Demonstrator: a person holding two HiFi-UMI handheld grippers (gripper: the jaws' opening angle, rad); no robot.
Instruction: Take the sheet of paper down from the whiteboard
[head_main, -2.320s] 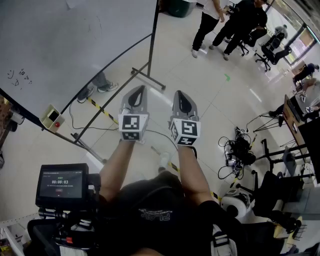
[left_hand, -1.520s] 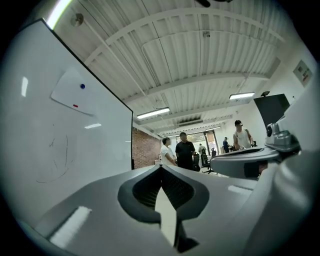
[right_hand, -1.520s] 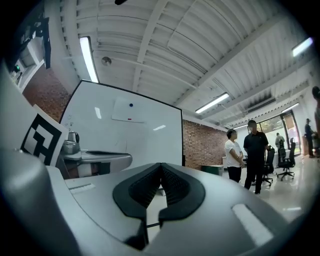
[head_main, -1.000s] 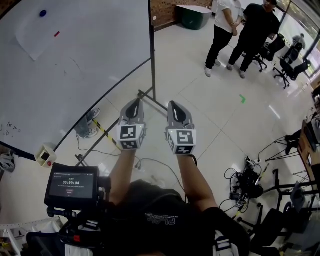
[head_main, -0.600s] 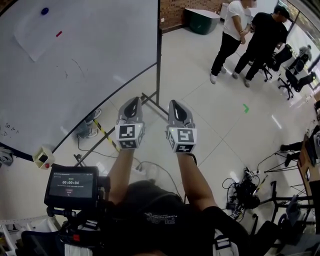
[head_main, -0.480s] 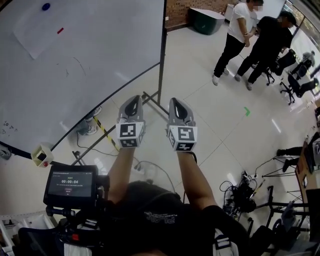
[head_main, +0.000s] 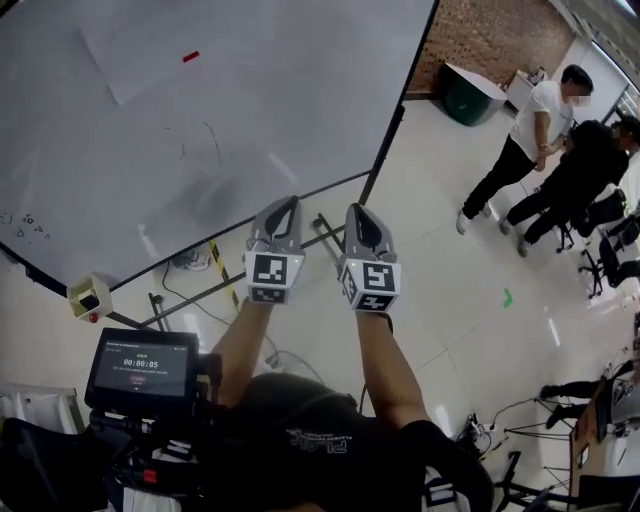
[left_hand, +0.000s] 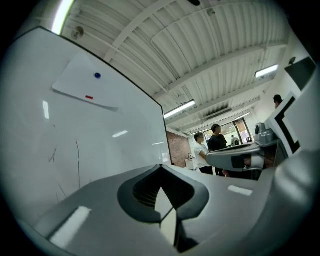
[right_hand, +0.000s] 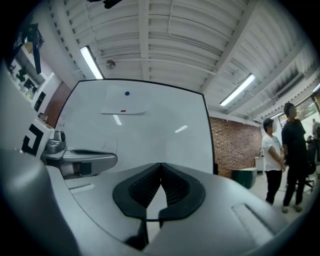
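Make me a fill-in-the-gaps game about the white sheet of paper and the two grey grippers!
The white sheet of paper hangs on the large ____. The round magnet above the small red bar magnet is coloured ____. The grey left gripper and the grey right gripper are both ____, with nothing between their jaws.
Missing words: whiteboard; blue; shut.

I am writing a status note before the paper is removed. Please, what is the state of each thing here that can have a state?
sheet of paper: flat on the whiteboard, under a blue magnet and a red strip.
left gripper: shut, empty.
right gripper: shut, empty.
screen: lit, showing a timer.
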